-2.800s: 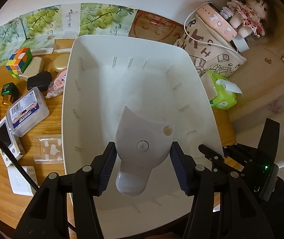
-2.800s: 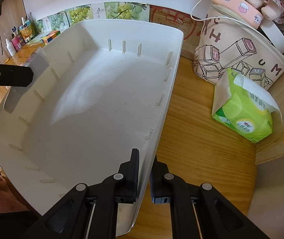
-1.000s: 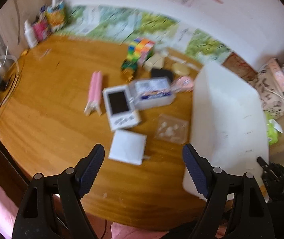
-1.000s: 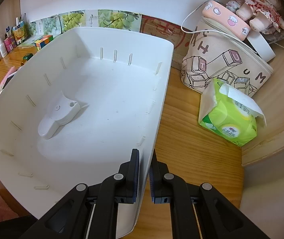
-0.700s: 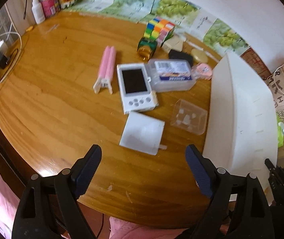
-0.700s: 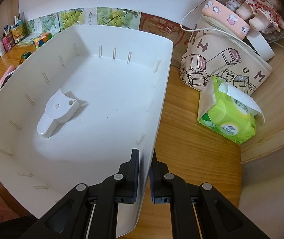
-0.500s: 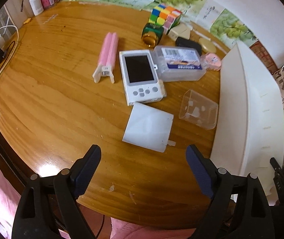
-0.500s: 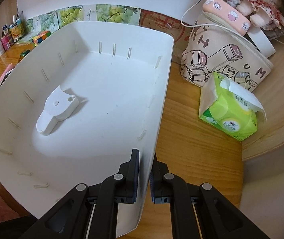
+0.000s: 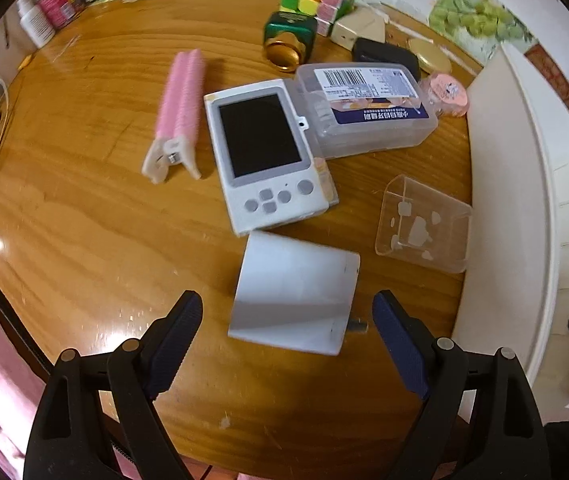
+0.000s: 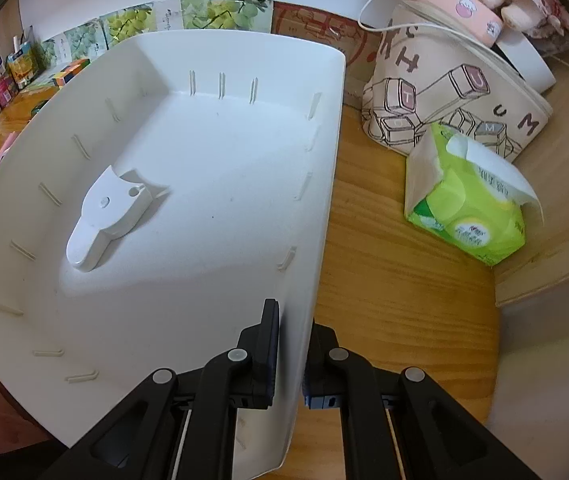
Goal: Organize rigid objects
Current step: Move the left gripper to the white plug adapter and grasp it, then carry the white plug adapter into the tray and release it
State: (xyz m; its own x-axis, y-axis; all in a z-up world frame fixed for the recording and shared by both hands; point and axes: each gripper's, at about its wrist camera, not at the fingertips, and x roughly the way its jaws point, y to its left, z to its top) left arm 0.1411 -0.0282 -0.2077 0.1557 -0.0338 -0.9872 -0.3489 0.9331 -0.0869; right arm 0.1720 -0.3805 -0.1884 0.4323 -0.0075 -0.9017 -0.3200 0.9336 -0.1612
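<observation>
Left wrist view: left gripper point(image 9: 286, 336) wide open, empty, poised above white flat box point(image 9: 296, 294) on the bench point(image 9: 84, 200); box between the pads, long edges along the jaw line.
Right wrist view: right gripper point(image 10: 289, 354) clamped on white bin point(image 10: 324, 184) wall; white scoop-shaped piece point(image 10: 110, 212) inside.

The canvas bag point(image 10: 456, 92) shows letters, seemingly T, U, M, H.
</observation>
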